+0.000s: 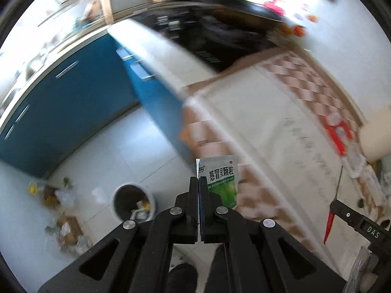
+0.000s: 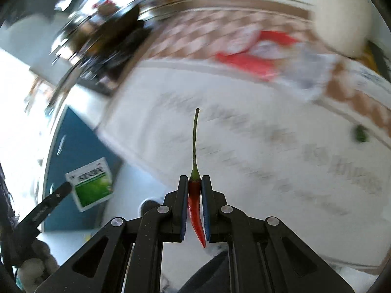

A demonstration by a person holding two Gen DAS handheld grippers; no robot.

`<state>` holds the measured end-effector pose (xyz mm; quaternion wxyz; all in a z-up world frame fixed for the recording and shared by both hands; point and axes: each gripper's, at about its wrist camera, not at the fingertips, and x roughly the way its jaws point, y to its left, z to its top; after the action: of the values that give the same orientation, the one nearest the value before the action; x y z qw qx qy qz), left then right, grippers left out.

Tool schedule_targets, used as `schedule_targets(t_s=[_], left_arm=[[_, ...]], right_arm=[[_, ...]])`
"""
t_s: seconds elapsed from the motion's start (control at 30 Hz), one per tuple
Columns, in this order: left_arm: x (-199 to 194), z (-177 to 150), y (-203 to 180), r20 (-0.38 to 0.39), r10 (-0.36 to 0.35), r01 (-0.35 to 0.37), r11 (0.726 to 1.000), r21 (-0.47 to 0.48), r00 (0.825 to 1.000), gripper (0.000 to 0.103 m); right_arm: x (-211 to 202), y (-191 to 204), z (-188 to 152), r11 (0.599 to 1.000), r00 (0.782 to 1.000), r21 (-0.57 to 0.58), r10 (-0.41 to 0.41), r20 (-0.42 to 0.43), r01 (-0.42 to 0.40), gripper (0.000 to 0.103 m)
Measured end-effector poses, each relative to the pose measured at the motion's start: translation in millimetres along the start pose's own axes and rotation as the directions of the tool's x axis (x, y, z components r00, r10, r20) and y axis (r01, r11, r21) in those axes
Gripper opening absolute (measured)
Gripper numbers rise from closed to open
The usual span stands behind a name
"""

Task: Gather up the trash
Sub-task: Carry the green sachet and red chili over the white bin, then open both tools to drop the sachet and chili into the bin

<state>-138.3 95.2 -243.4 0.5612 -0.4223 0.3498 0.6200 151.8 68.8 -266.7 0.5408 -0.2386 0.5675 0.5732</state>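
Left hand-held gripper (image 1: 198, 179) clamped tight on a green-and-white medicine sachet (image 1: 221, 179), pinching its left edge; sachet stands upright past the fingertips, Chinese print on the front. Right hand-held gripper (image 2: 195, 179) closed on a red chili pepper (image 2: 195, 205), red body between the blue pads, tip pointing back toward the camera, long green stem sticking straight forward. Both items are off the surface, held in the air.

In the left wrist view the right hand-held gripper shows at the lower right edge with the chili hanging from it. In the right wrist view the sachet shows at lower left, held by the left hand-held gripper's fingers.

Below left in the left wrist view, a round trash bin (image 1: 134, 204) sits on the pale tiled floor (image 1: 102, 151), some scraps inside. Loose trash pile (image 1: 62, 210) lies on the floor left of the bin, near but apart from it.

Farther out, a surface with a white cloth with brown checked border (image 2: 244, 131), motion-blurred. A red-and-white package (image 2: 259, 53) lies near its far edge, a small green bit (image 2: 359, 133) at right. Blue cabinets (image 1: 73, 102) along the floor behind. Dark stove area (image 1: 215, 36) beyond, too blurred to detail.
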Motion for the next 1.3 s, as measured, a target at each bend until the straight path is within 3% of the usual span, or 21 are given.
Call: schedule_targets(t_s=[0.13,0.27,0.4,0.57,0.63,0.8,0.93,1.03,1.07,1.1,1.13,1.17,1.2,1.3], left_arm=[[22.6,-24.2,83.0,-0.053,0.065,-0.071,0.992,-0.104,0.996,0.000],[89.2,-60.9,171.2,-0.176,0.121,-0.159,0.961,-0.224,0.977,0.000],[184.8,-107.5,248.2,-0.298,0.123,-0.224,0.916,-0.334,0.947,0.000],[309.9,-166.8,318.7,-0.383,0.053,-0.237,0.860,-0.452,0.922,0.000],[353.2,-187.9,337.5,-0.409,0.049,-0.256,0.844,-0.471,0.911,0.000],[442.2,-231.9,365.8,-0.476,0.010,-0.273,0.828,-0.489,0.880,0.000],[461.8,-253.3,376.1,-0.486,0.015,-0.281,0.831,-0.479,0.874,0.004],[463.3,-256.9,376.5,-0.480,0.045,-0.297,0.835,-0.464,0.876,0.005],[460.4,-259.1,377.6,-0.475,0.056,-0.304,0.831,-0.465,0.878,0.006],[462.1,-259.9,381.2,-0.466,0.059,-0.305,0.827,-0.472,0.883,0.017],[459.9,-259.6,383.1,-0.459,0.063,-0.305,0.824,-0.478,0.886,0.045],[457.7,-258.1,384.3,-0.457,0.074,-0.316,0.819,-0.479,0.886,0.067],[453.8,-256.7,386.2,-0.450,0.088,-0.324,0.816,-0.479,0.889,0.101],[439.7,-249.7,388.1,-0.433,0.133,-0.347,0.815,-0.464,0.891,0.103]], right_arm=[[59.0,75.6,-32.3,0.992,0.990,-0.088,0.082,-0.116,-0.092,0.011],[151.7,148.8,-79.2,0.967,0.961,-0.203,0.098,-0.257,-0.153,0.011],[270.1,197.5,-129.8,0.944,0.907,-0.263,0.077,-0.413,-0.200,0.011],[427.7,229.5,-183.3,0.921,0.844,-0.299,0.055,-0.534,-0.250,0.011],[481.7,238.5,-201.5,0.908,0.818,-0.312,0.056,-0.573,-0.280,0.011],[609.3,250.5,-252.4,0.886,0.780,-0.358,0.005,-0.626,-0.293,0.011],[676.4,247.5,-284.0,0.871,0.756,-0.398,-0.048,-0.653,-0.289,0.012],[707.0,246.8,-295.2,0.857,0.761,-0.454,-0.122,-0.637,-0.243,0.013],[712.6,248.0,-297.5,0.852,0.763,-0.469,-0.138,-0.632,-0.234,0.022],[715.8,248.5,-299.3,0.842,0.772,-0.493,-0.160,-0.616,-0.219,0.031],[716.1,247.9,-299.3,0.834,0.783,-0.512,-0.173,-0.597,-0.206,0.048],[714.1,249.6,-298.5,0.826,0.792,-0.528,-0.182,-0.582,-0.198,0.062],[711.2,252.0,-298.5,0.808,0.805,-0.560,-0.203,-0.557,-0.184,0.065],[696.6,256.4,-293.8,0.750,0.837,-0.648,-0.267,-0.478,-0.131,0.082]])
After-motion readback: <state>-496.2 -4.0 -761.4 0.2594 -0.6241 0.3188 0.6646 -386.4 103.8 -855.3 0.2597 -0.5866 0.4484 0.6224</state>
